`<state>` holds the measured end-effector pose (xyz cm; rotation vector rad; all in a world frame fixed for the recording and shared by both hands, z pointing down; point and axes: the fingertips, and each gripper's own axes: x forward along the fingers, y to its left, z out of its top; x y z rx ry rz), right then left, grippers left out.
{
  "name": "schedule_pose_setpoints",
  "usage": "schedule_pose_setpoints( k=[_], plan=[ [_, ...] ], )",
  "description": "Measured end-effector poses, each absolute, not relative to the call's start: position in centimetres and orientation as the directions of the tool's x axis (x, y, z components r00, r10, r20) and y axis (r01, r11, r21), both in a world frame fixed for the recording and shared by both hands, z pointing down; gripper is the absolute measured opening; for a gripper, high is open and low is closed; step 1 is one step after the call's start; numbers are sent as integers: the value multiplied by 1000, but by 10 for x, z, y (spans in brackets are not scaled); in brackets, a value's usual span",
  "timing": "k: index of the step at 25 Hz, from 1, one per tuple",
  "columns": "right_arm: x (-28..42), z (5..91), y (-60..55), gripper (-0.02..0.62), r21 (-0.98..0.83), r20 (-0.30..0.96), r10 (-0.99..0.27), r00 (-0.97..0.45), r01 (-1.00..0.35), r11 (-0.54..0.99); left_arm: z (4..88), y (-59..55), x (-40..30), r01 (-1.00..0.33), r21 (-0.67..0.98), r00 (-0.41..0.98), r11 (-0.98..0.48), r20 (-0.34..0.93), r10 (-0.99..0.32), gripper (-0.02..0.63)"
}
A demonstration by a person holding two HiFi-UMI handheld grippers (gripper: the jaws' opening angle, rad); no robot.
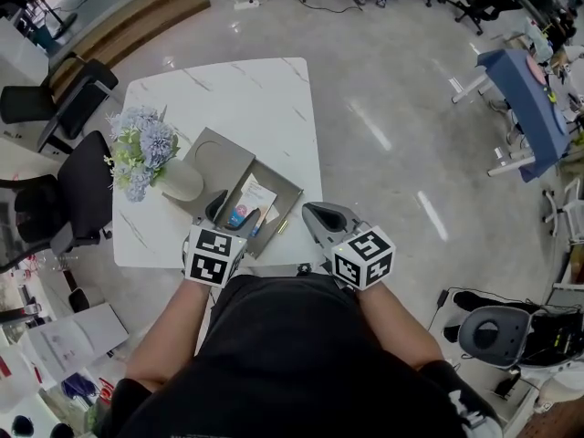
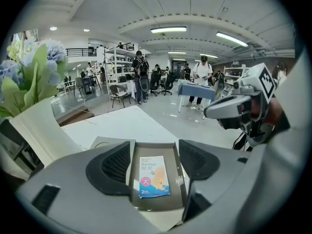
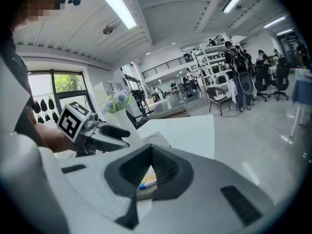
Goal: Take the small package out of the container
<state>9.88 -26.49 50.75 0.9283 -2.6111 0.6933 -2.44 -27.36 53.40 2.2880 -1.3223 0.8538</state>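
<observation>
Left gripper (image 2: 155,162) is noted with jaws well apart and nothing held. Package (image 2: 152,177) is framed between them, lying flat in the container (image 2: 156,144), untouched. Its long axis is seen running 12 to 6 in the left gripper view, in line with the jaws. Right gripper (image 1: 321,219), closed and empty, is found at 3 o'clock of the package in the head view; the left is judged nearer.

Grey left tongs (image 2: 156,156), black ribbed pads (image 2: 114,167)

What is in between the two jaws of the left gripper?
The left gripper view shows the small blue-and-white bandage package there, lying flat in the shallow grey container. The left gripper has its jaws apart, not touching it.
</observation>
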Motion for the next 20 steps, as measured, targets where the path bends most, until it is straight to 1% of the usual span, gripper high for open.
schedule_pose_setpoints(
  k=[3,5,12,20],
  plan=[
    [99,507,-265,0,-341,414,-508,-756,-646,683,536,-273,-20,-863,14,385,-505,665,-639,346],
    [99,507,-265,0,-337,416,-504,-757,-643,688,537,-274,-18,-858,8,387,-513,667,-636,358],
    [101,518,-263,-2,-340,437,-490,-754,-643,686,567,-279,-2,-838,37,402,-544,716,-571,359],
    [116,537,-261,-1,-358,478,-466,-745,-649,671,618,-289,4,-850,52,355,-524,792,-497,367]
  ],
)
